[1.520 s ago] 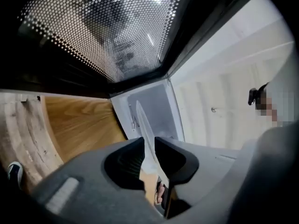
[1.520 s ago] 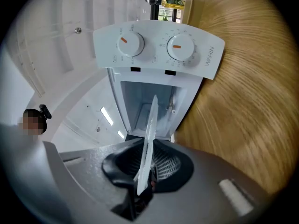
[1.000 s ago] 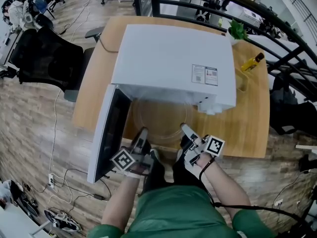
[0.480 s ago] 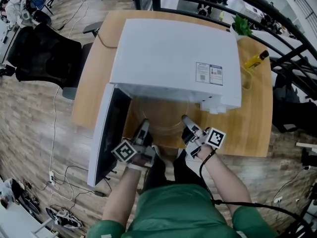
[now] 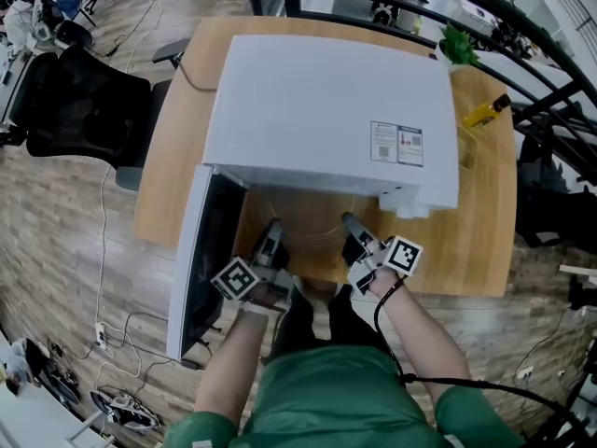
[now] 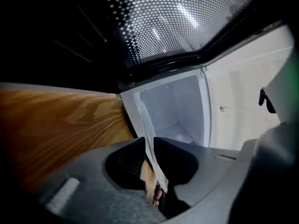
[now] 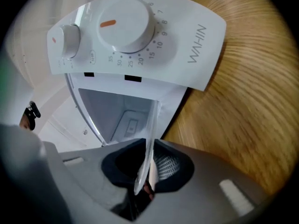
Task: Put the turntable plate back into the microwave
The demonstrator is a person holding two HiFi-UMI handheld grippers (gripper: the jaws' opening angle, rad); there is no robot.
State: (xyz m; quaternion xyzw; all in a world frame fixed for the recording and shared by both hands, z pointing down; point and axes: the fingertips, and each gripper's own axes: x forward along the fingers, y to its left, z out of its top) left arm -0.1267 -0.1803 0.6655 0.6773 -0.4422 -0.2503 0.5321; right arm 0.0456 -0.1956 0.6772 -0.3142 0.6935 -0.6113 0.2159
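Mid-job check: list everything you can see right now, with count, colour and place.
microwave: one, white, on the table, door open at left
dials: two, white, on its front panel
turntable plate: one, clear glass, at the microwave's opening
table: one, light wood, under the microwave
bottle: one, yellow, table's far right corner
plant: one, green, near the bottle
office chair: one, black, left of the table
left gripper: grey, jaws just closing on the plate's rim
right gripper: grey, shut on the plate's opposite rim

Clear glass plate (image 7: 150,125), wood-grain table (image 5: 482,233) (matt), smooth white microwave (image 5: 317,101)
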